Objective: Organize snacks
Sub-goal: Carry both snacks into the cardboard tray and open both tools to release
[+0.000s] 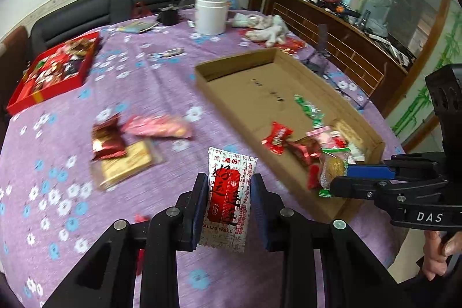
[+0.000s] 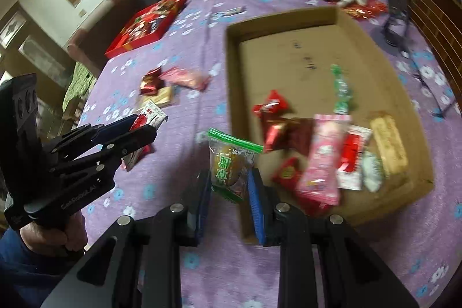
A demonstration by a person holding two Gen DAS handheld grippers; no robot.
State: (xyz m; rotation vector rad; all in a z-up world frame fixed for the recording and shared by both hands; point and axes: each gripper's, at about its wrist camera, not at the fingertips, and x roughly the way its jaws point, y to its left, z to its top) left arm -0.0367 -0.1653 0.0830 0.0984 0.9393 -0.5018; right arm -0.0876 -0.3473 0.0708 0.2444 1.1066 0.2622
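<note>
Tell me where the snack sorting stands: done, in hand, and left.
Done: a pile of wrapped snacks already lies in the cardboard tray. In hand: the left gripper holds a white-and-red packet; the right gripper holds a green-edged snack pack. Left: three loose snacks on the purple tablecloth.

Left gripper (image 1: 229, 210) frame: runs off the bottom edge of its own view.
White-and-red packet (image 1: 228, 198): sides covered by the pads gripping it; small print unreadable.
Green-edged packet (image 2: 232, 163): lower part hidden between the right gripper (image 2: 228, 192) pads; lettering smeared.
Loose snacks (image 1: 135, 146) left of the left gripper: motion-blurred, wrappers unreadable.
Cardboard tray (image 2: 231, 77): near corner behind the right gripper's finger.
Red box (image 1: 55, 71) far left: contents too small to tell.
Hand (image 1: 439, 253): cut by the right edge.
</note>
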